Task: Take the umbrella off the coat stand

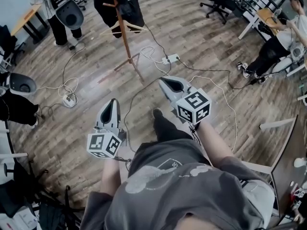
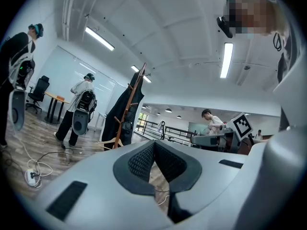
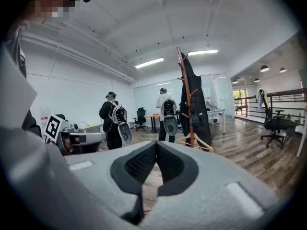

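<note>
Head view: the left gripper (image 1: 113, 102) and the right gripper (image 1: 164, 81) are held over the wooden floor (image 1: 201, 42), well apart from the coat stand (image 1: 125, 38). A dark coat (image 1: 128, 4) is hung there, and the umbrella cannot be told apart from it. Both grippers' fingers are pressed together, with nothing held.

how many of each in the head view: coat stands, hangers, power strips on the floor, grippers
coat stand: 1
hanger: 1
power strips: 2
grippers: 2
total: 6
</note>
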Demonstrator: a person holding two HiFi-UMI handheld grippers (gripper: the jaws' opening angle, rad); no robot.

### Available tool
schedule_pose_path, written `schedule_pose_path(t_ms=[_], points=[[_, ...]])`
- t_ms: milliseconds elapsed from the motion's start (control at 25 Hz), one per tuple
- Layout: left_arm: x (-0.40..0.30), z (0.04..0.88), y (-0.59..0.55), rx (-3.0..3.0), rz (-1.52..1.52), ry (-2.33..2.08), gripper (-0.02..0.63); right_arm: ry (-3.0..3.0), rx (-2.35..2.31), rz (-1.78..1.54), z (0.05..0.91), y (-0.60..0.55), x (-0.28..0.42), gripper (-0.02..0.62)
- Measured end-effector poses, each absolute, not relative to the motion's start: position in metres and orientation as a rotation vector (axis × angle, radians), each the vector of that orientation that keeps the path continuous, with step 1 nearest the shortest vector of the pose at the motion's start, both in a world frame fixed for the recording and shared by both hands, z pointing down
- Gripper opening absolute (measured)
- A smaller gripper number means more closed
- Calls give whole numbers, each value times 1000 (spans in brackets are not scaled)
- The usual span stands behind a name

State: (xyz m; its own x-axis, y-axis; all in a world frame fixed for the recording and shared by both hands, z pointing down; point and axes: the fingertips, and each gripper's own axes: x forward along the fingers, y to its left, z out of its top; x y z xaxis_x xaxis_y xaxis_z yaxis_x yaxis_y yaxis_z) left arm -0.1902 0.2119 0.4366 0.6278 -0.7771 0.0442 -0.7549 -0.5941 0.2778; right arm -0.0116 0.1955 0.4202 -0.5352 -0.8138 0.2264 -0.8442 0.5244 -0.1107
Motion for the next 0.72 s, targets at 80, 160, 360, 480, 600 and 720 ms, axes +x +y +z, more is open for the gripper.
schedule_pose_path(t_ms=[80, 160, 360, 480, 600, 720], points=[[-188, 437, 208, 2593, -114, -1243, 9, -2636, 1399, 295, 419, 187, -13, -2], [-186, 438, 202, 2596, -104, -1245, 9, -2656, 1401, 298, 417, 175, -12, -2], [-187, 442, 171, 2569, -82, -1302, 8, -2711, 1403, 358, 419, 123, -8, -2], [-188, 444, 139, 2549, -72, -1330, 9, -2731, 1394, 402, 422, 84, -7, -2], [-180, 445, 100, 2545, -56, -1341, 9, -2744, 1403, 417, 422, 40, 3, -2], [-169, 445, 60, 2536, -55, -1357, 9, -2745, 1417, 437, 426, -5, 18, 0]])
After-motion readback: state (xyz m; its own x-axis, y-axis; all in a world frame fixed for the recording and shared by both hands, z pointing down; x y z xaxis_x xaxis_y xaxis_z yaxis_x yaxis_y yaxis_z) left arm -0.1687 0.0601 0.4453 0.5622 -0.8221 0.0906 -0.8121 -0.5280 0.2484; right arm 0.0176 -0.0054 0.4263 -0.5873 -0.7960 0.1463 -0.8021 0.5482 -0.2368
